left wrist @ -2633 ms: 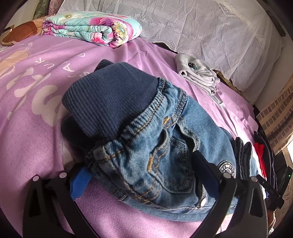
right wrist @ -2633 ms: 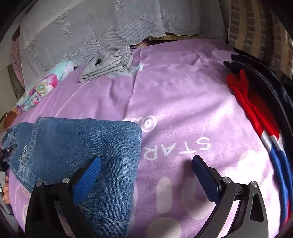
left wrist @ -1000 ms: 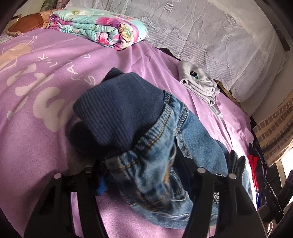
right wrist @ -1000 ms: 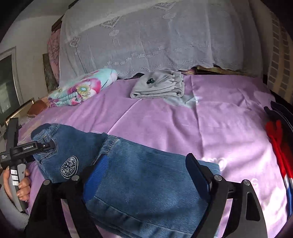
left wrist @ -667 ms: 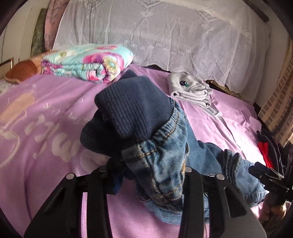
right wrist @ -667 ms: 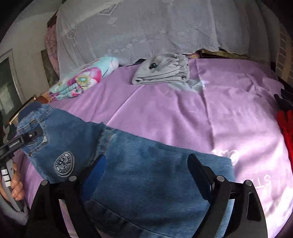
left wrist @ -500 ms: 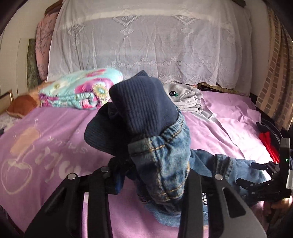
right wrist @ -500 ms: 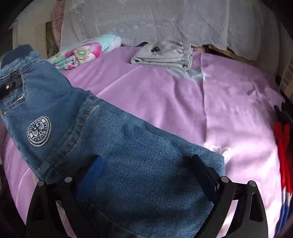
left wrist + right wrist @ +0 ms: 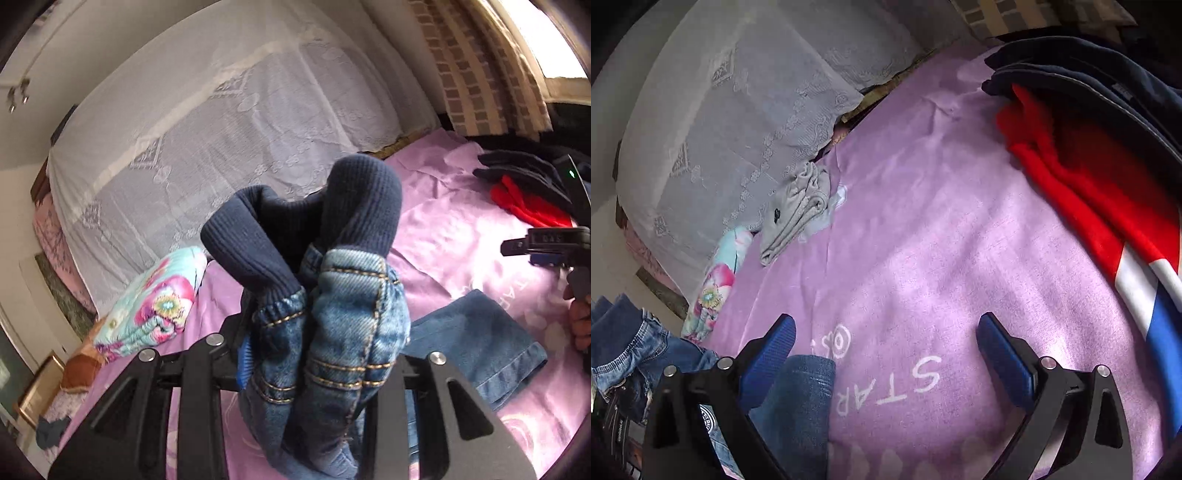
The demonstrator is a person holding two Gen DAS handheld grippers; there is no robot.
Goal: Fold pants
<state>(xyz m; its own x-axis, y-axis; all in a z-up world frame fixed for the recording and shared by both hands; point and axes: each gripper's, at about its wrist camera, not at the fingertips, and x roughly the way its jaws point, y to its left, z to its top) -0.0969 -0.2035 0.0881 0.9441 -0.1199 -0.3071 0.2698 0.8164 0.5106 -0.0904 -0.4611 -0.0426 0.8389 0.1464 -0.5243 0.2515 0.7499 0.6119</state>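
On my left wrist view, the left gripper has its jaws closed tight on the pants, pinching the bunched denim just below the dark blue ribbed waistband, which stands up above the jaws and fills the middle of the frame. The pants are lifted at that end: the waist is up off the purple bedspread, while a denim leg trails down to the right and lies flat on the bed, its hemmed cuff toward the near right. Far right in the same view I see my right gripper held by a hand, apart from the leg. On the right wrist view, the right gripper has its jaws spread wide and grips nothing; the blue pads hang over bare bedspread with the white letters "STAR" between them. A folded edge of the denim lies just beside the left pad, at the near left, and I cannot tell whether it touches it. The raised waist of the pants shows at the far left edge. Farther up the bed, a folded grey garment lies near the white lace cover, with a floral quilt to its left. A red, white and blue garment lies along the right side of the bed.
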